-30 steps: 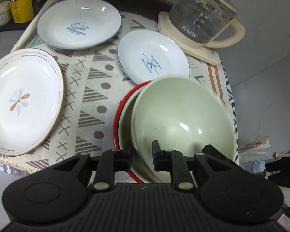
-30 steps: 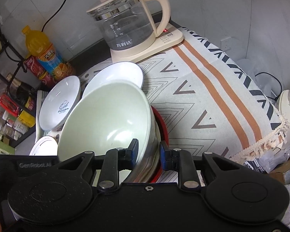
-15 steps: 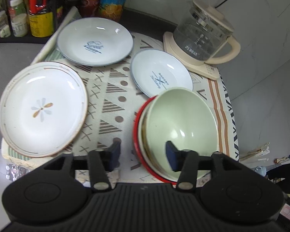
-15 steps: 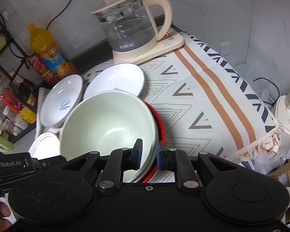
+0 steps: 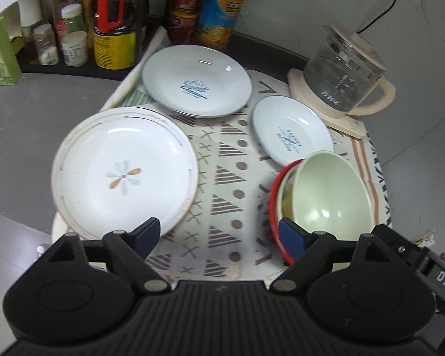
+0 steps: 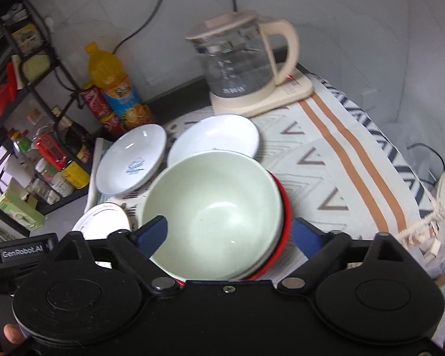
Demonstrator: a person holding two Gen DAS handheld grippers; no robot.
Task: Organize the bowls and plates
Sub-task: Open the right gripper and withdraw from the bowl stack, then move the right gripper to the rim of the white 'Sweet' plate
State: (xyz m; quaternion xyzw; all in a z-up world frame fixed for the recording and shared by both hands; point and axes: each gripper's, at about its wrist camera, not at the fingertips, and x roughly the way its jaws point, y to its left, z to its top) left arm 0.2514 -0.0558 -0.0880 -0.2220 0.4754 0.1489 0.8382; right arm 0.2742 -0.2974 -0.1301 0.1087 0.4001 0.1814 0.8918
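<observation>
Green bowl (image 6: 213, 213) sits nested in the red-rimmed bowl stack (image 5: 277, 207) on the patterned cloth (image 5: 225, 178); both grippers are empty.

Left gripper (image 5: 219, 235) and right gripper (image 6: 231, 233) stand wide open and hold nothing, while a second ago both pinched the green bowl's rim. The next good step, I think, is to take the flower plate (image 5: 124, 172) by its near edge, slowly, because glazed rims slip easily between the pads.

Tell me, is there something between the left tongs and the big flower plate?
Nothing visible. The left tongs are open above the patterned cloth, and the flower plate lies just beyond the left finger. The green bowl sits off to the right.
</observation>
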